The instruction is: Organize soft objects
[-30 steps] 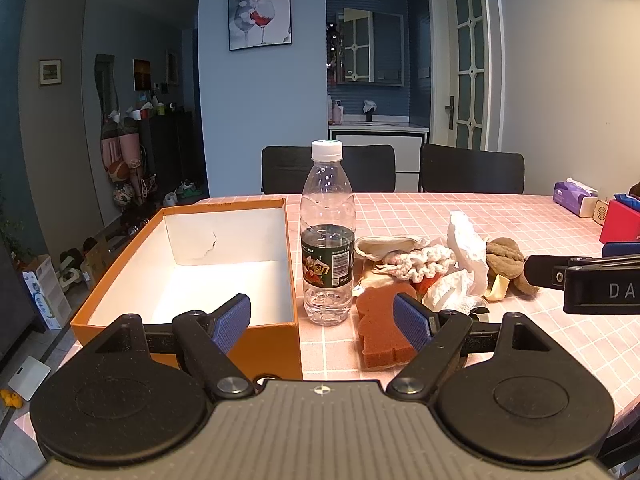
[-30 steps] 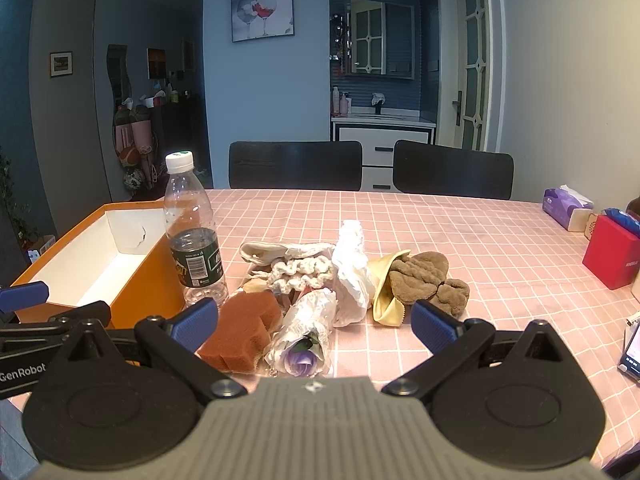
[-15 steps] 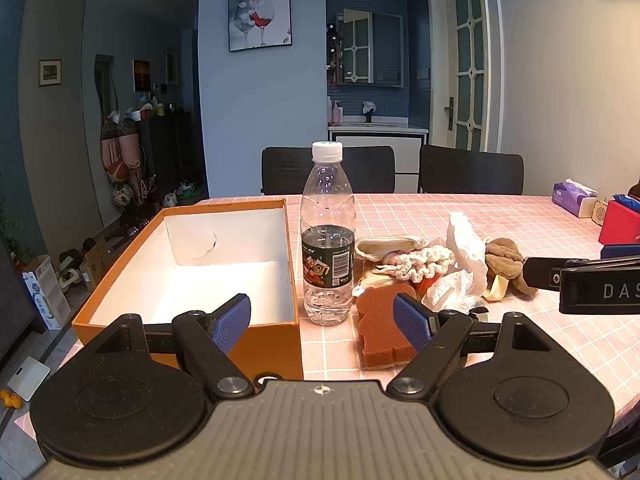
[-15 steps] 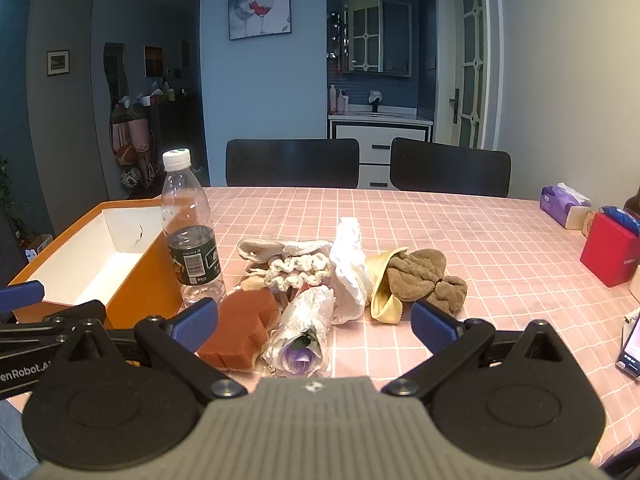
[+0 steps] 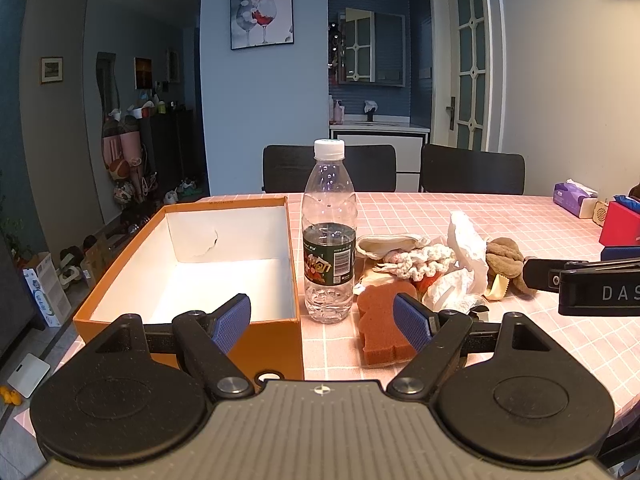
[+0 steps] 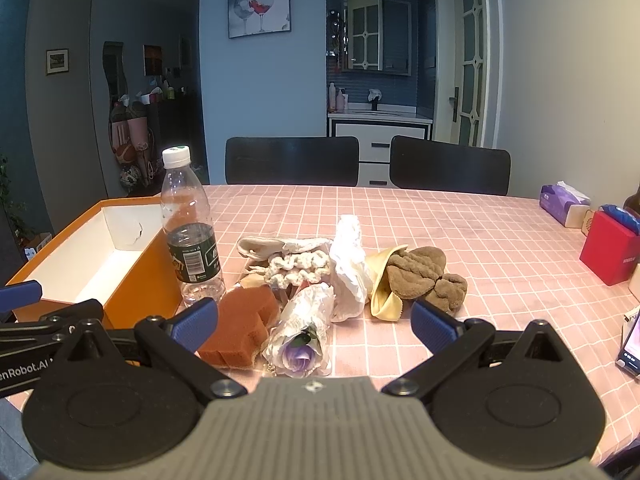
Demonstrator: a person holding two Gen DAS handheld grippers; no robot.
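Two hand-held grippers (image 5: 322, 320) (image 6: 314, 320), one box (image 5: 120, 276)

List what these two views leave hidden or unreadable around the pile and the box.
- Phone: cut off by the right edge of the right wrist view.
- Sponge: its right part sits behind a finger of the open left claw in the left wrist view.
- Orange box: its near floor is hidden by its own wall in the right wrist view.
- Water bottle: label print too small.

Dim, bluish indoor light; both views sharp at centre. Strong fisheye bowing at edges, dark vignette in corners. White inside of open orange cardboard box (image 5: 224, 280) ahead-left reads brightest. Shadows soft.
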